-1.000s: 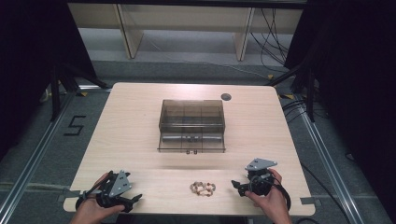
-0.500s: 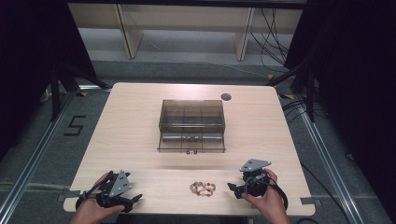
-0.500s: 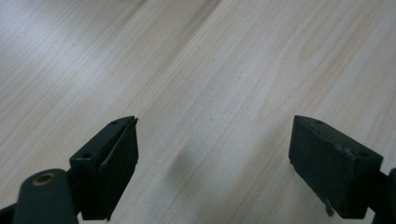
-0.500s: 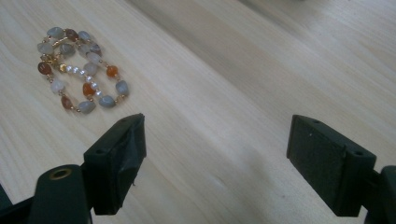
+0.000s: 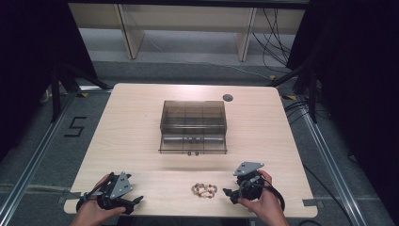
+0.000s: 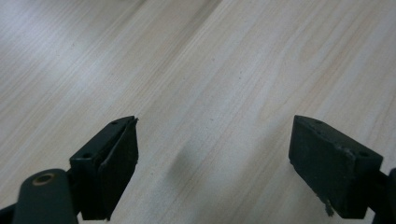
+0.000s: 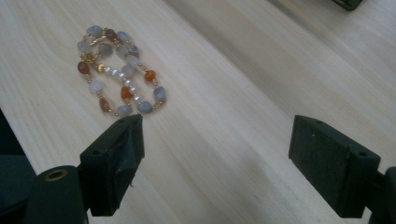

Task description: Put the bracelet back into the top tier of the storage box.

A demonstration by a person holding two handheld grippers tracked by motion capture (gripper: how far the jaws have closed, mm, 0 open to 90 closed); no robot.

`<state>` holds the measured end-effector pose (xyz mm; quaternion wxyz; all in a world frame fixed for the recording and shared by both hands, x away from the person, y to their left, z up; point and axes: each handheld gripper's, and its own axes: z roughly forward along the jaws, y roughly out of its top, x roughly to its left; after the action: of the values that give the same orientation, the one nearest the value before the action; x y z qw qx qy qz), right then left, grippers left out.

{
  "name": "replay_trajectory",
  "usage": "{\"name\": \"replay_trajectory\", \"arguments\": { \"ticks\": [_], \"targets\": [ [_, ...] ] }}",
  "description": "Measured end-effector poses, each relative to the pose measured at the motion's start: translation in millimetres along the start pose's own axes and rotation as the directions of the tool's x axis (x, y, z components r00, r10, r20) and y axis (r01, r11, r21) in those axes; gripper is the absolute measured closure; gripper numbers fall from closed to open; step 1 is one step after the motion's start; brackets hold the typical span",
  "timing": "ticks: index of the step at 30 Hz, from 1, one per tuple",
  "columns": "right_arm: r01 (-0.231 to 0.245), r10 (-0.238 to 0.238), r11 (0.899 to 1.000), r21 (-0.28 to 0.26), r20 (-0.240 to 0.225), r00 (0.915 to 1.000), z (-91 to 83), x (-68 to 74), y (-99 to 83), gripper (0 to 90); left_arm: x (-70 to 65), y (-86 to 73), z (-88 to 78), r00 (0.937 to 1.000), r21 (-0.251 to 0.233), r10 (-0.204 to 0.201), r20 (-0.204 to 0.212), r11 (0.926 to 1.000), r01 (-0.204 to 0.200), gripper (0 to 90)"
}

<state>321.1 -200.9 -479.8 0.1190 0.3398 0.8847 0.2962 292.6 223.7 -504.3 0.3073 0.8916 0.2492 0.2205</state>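
Right gripper (image 5: 231,193) sits low at the table's (image 5: 131,122) near edge, held in the person's right hand (image 5: 261,203), jaws pointing left toward the bracelet (image 5: 203,189). The bracelet lies flat on the wood, near the front edge and roughly mid-width, just beside those jaw tips and not touched by them. In the right gripper view the jaws stand wide apart with nothing between them but bare table; the bracelet (image 7: 116,70), a loose coil of grey, orange and pearly beads, lies ahead and off to the left, just past the tip of the left jaw, outside the gap. Not lined up, then: the opening faces plain wood to the bracelet's right.

Over on the other side, the left gripper (image 5: 136,200) rests near the front left corner in the left hand (image 5: 91,212), well apart from the bracelet. Its own view shows the jaws (image 6: 215,163) wide too, bare wood grain between them.

Behind the bracelet, toward mid-table, stands the smoky clear box (image 5: 193,126), with inner dividers.
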Motion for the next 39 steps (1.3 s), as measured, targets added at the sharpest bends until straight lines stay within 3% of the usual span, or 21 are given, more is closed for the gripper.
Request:
{"name": "replay_trajectory", "arguments": {
  "ticks": [10,11,14,20,21,25,27,28,32,34,36,39],
  "targets": [
    [0.047,-0.046,0.998,0.030,-0.017,0.9988,4.4,9.6,8.4,18.3,-0.1,-0.1,0.3,1.0000,0.000,-0.001,-0.001,1.0000,0.001,15.8],
    [0.075,-0.074,0.997,0.025,-0.020,0.9970,5.7,9.4,9.3,18.4,0.0,-0.1,0.3,1.0000,0.001,-0.001,0.000,1.0000,0.001,15.8],
    [0.069,-0.069,0.997,0.037,-0.006,0.9976,6.7,10.6,10.2,18.3,-0.1,-0.1,0.1,1.0000,0.000,0.000,-0.001,1.0000,0.000,15.8],
    [0.067,-0.065,0.996,0.061,-0.034,0.9973,7.3,14.5,13.6,18.4,0.0,0.0,0.4,1.0000,0.002,-0.001,0.001,1.0000,0.001,15.8],
    [0.073,-0.072,0.996,0.054,-0.015,0.9973,9.0,15.2,13.7,18.3,0.1,-0.1,0.3,1.0000,0.002,-0.001,0.001,1.0000,0.001,15.8],
    [0.098,-0.095,0.993,0.067,-0.039,0.9947,10.0,17.4,16.2,18.2,0.1,-0.1,0.3,1.0000,0.002,-0.002,0.000,1.0000,0.002,15.8],
    [0.096,-0.094,0.994,0.060,-0.028,0.9952,11.5,18.8,16.6,18.0,0.1,-0.1,0.3,1.0000,0.002,-0.001,0.000,1.0000,0.001,15.8],
    [0.108,-0.104,0.991,0.073,-0.051,0.9932,11.6,18.7,18.0,18.0,0.5,-0.1,0.6,1.0000,0.003,0.001,0.005,1.0000,-0.001,15.8],
    [0.126,-0.121,0.988,0.087,-0.056,0.9910,14.5,25.6,23.4,17.9,0.3,-0.1,0.8,1.0000,0.005,-0.002,0.006,1.0000,0.002,15.8],
    [0.174,-0.167,0.980,0.101,-0.076,0.9831,19.5,28.7,29.4,17.5,0.6,0.1,0.9,0.9998,0.010,-0.005,0.017,0.9999,0.004,15.8],
    [0.174,-0.168,0.978,0.116,-0.064,0.9838,20.8,32.7,33.3,17.3,0.6,0.0,0.8,0.9999,0.010,-0.004,0.016,0.9999,0.004,15.8],
    [0.198,-0.187,0.973,0.121,-0.096,0.9776,24.2,35.4,37.5,18.1,0.6,0.0,0.9,0.9999,0.011,-0.005,0.016,0.9999,0.005,15.8]
  ]
}}
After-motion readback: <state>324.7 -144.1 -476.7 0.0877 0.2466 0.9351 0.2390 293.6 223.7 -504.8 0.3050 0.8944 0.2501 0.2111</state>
